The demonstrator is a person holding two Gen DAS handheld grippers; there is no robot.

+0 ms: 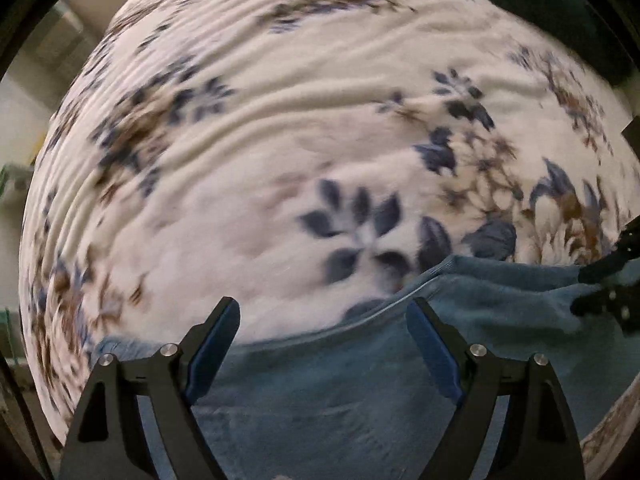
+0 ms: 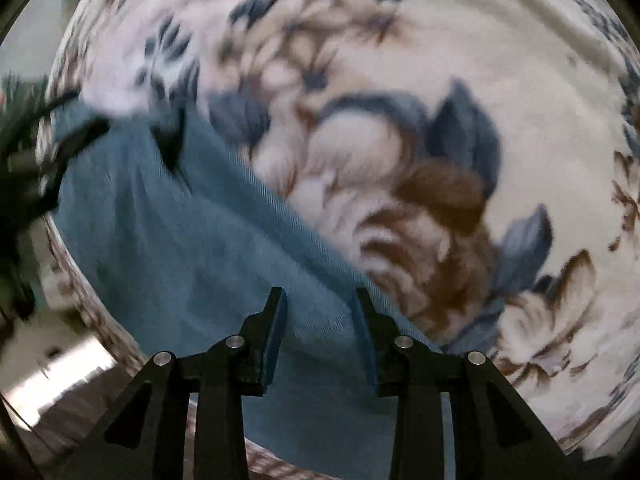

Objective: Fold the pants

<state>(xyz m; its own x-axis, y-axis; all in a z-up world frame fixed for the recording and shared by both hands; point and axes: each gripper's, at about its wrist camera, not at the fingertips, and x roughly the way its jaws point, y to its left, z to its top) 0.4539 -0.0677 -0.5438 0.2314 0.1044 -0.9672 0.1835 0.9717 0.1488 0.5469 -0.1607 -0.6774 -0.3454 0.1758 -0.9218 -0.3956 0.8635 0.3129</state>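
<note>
While hovering above the bed, lying flat on the floral blanket (image 1: 280,120): the blue pants (image 1: 340,392), spread smooth, with a seamed edge running across just ahead of the left gripper (image 1: 324,312). Standing spread wide, those jaws, pinching nothing, pointing steeply down at the cloth near that edge. Hanging over the other end of the same cloth, the right gripper (image 2: 320,300), jaws parted a lesser way, blue fabric showing beneath the gap but nothing pressed between the pads, as far as the blur allows.

Judging by this: sitting between grips, with one layer seemingly laid down and neither tool holding cloth. Not possible to tell, from these views alone, how many folds are already in, since only part of the garment is showing.

Calling next, probably, for lowering both tools onto matching points along one edge, closing on the top layers together, then lifting and carrying that edge over evenly. Needing care about pinching the blanket along with the pants, both being soft and lying in contact. Needing care also about uneven height between the two hands, which would be skewing the crease.

Regarding containers: none appearing in either view, no basket, bin or drawer.
</note>
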